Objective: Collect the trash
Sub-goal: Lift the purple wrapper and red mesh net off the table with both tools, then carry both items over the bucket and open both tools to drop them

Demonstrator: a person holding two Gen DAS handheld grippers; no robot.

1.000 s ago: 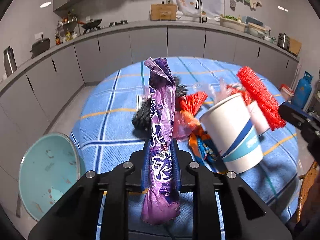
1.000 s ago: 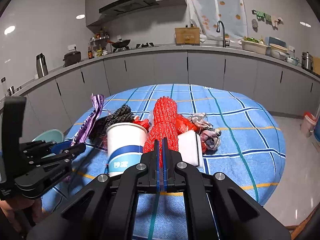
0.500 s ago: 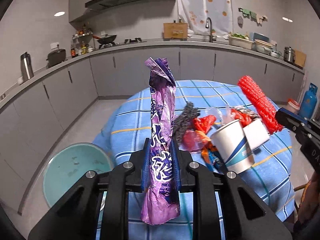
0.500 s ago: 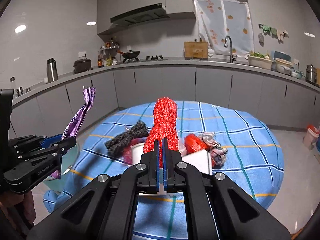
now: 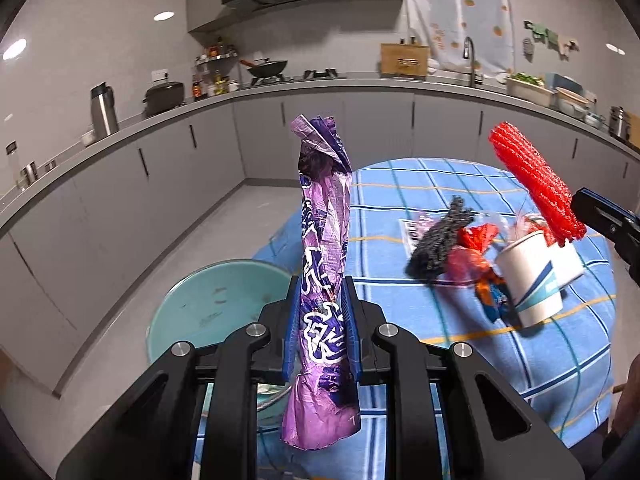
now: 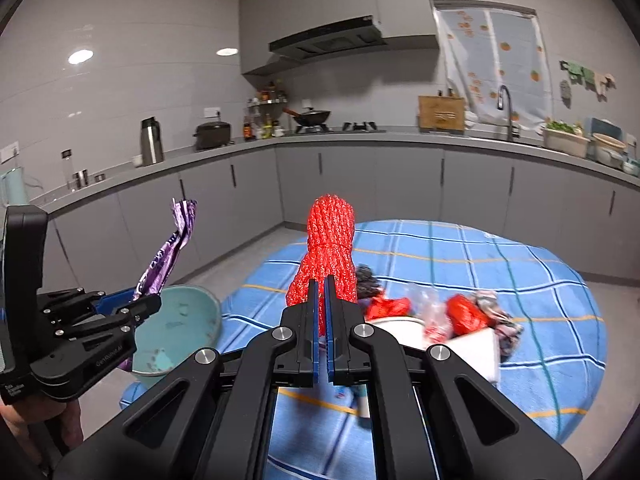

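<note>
Two pieces of trash are in hand at once, so the step, as I judge it, is carrying both off the tabletop [image 5: 460,344] to the teal bin [image 5: 208,304] on the floor beside it and dropping them in. To do that well, bring each piece right over the bin's mouth before the fingers part; both are light and floppy, so a release from the side or from high up could let them drift onto the floor. The left gripper [image 5: 320,320] is clamped on the purple wrapper [image 5: 324,240], which stands nearly upright in the centre of the left view: its middle is pinched between the blue pads, its crumpled top rises well above the fingertips and its tail hangs below them. The bin sits at lower left of that frame, just beside the fingers and partly hidden behind them, so the wrapper looks close to the drop point but not clearly over it. The right gripper [image 6: 322,300] has its fingers closed almost together on the lower end of the red mesh [image 6: 328,256], which sticks up beyond the tips in the middle of the right view; here the bin [image 6: 176,328] lies to the lower left, near but apart. Remaining litter, including a paper cup [image 5: 528,276], lies on the tabletop at right.
</note>
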